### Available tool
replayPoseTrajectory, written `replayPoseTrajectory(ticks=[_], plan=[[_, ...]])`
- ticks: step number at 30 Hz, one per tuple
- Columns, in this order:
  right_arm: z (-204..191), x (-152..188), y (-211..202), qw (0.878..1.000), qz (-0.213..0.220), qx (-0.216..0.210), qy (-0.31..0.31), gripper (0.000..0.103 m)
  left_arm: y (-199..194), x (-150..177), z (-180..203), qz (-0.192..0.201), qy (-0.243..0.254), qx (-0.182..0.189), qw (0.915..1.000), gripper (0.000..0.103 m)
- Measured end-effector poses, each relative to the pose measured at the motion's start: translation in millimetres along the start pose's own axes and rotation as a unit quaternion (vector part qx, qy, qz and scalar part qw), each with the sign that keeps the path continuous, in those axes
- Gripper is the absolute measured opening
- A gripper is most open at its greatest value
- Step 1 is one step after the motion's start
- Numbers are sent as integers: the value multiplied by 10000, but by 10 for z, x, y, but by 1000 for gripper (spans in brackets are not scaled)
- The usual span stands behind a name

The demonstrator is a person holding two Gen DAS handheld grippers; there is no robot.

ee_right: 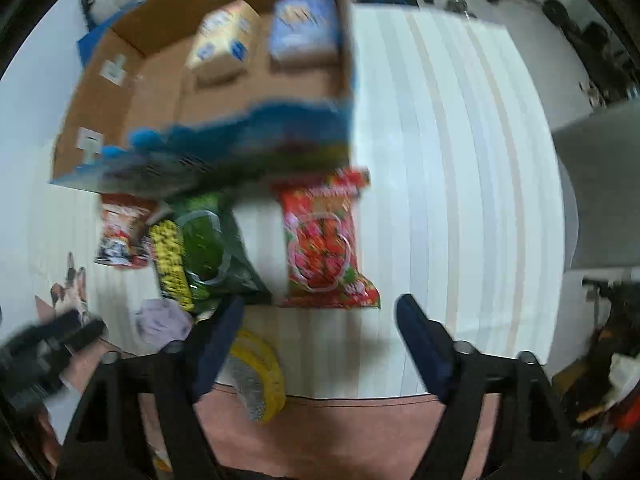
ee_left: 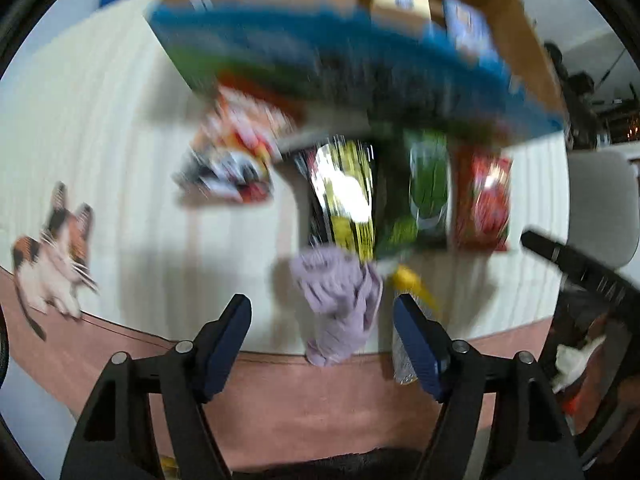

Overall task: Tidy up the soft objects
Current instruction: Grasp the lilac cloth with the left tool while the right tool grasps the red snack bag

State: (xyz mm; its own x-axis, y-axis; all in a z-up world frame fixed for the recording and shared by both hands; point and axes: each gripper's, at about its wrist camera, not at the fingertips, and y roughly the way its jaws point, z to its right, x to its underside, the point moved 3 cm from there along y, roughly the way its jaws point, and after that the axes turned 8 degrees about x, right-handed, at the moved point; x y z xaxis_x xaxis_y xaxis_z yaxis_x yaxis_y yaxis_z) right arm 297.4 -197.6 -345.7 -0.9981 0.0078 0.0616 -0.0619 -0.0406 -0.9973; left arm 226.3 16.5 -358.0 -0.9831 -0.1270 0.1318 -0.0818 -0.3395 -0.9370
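Both views are smeared with motion blur, so judging the approach is the main risk: the left gripper [ee_left: 322, 332] has its fingers spread wide and empty, pointed at a crumpled lilac cloth [ee_left: 338, 300] lying near the front edge of the tabletop [ee_left: 120, 120], and a misjudged close could push the cloth off that edge or catch the yellow-and-silver packet [ee_right: 258, 372] just beside it. The right gripper [ee_right: 318, 332] is likewise open and holds nothing, hovering over the near edge in front of a red strawberry-print packet [ee_right: 326, 240]; its left finger sits close over the yellow packet and could nudge it. Further back stands an open cardboard box [ee_right: 120, 92] with a blue printed front; inside are a yellow carton [ee_right: 224, 40] and a blue carton [ee_right: 304, 28], side by side against the far wall, the rest of its floor bare. A green packet [ee_right: 208, 244] and a red-white snack bag [ee_right: 120, 228] lie between box and cloth, crowding any carry path to the box.
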Motion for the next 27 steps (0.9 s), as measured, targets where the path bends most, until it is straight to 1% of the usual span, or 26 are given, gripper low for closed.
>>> replayPoseTrajectory(ticks=[2,4,6,8,9,10,12,13,14,16,17,19,23,27], plan=[[26,18,124,10000,-58,-32,73,78,248,61,43,-260,57,4,9996,71],[30,15,214,9998,-113,-66,121,78,461,97,76,-434,95,-44,9990,71],[19,-21,291,9998,-146,-74,139,78,589,116,94,-518,102,-69,9986,71],[13,-70,358,9998,-157,-33,142,78,682,126,101,-548,56,-111,9984,57],[-1,-107,399,9997,-177,-32,151,78,713,133,97,-572,41,-117,9983,39],[-20,-142,441,9997,-192,-14,160,78,739,137,80,-600,-9,-127,9981,38],[-39,-225,494,9996,-193,58,191,75,726,133,29,-542,-100,-78,9985,37],[-50,-272,559,9994,-247,127,184,70,706,137,0,-518,-145,-103,9985,37],[-58,-291,605,9993,-305,154,171,63,693,149,-39,-497,-157,-151,9985,37],[-70,-297,681,9990,-406,129,146,55,666,178,-128,-493,-179,-248,9983,37],[-71,-282,686,9990,-418,78,138,52,657,198,-165,-518,-208,-272,9981,37],[-66,-215,664,9989,-440,167,50,49,641,253,-233,-571,-245,-326,9975,37],[-43,170,658,9966,-737,200,-310,43,647,355,-323,-612,-279,-364,9971,37],[-5,599,698,9927,-1042,264,-541,41,679,404,-317,-583,-204,-434,9971,39]])
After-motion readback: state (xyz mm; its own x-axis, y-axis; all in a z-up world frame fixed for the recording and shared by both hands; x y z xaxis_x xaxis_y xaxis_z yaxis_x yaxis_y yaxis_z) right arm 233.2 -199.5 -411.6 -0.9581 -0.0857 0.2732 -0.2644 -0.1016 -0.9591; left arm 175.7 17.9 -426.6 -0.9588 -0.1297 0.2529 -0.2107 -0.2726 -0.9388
